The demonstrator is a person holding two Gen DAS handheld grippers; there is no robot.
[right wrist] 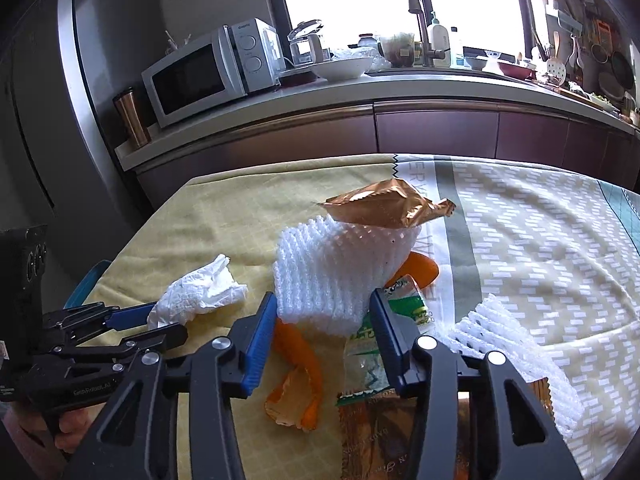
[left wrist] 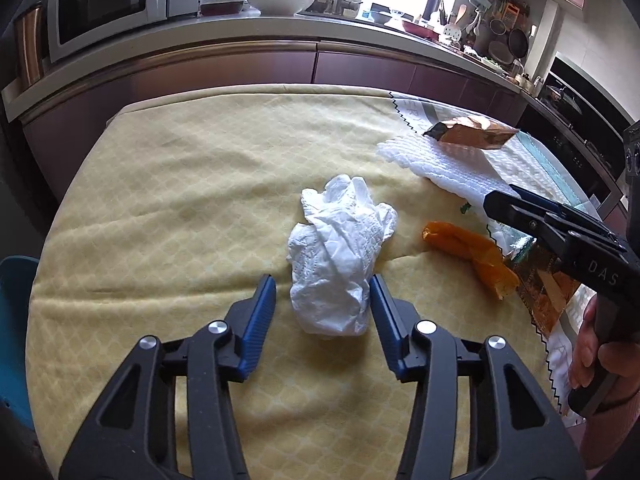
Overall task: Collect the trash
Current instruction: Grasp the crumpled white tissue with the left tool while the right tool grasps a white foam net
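Note:
A crumpled white tissue lies on the yellow tablecloth. My left gripper is open around its near end: the right pad touches it and a strip of cloth shows beside the left pad. In the right wrist view the tissue sits at the tips of my left gripper. My right gripper is shut on the near end of a white foam net, with both blue pads against its sides. In the left wrist view my right gripper reaches the foam net.
A copper foil packet rests on the net's far end. An orange scrap, a green wrapper, a brown packet and a second foam net lie nearby. A counter with a microwave runs behind the table.

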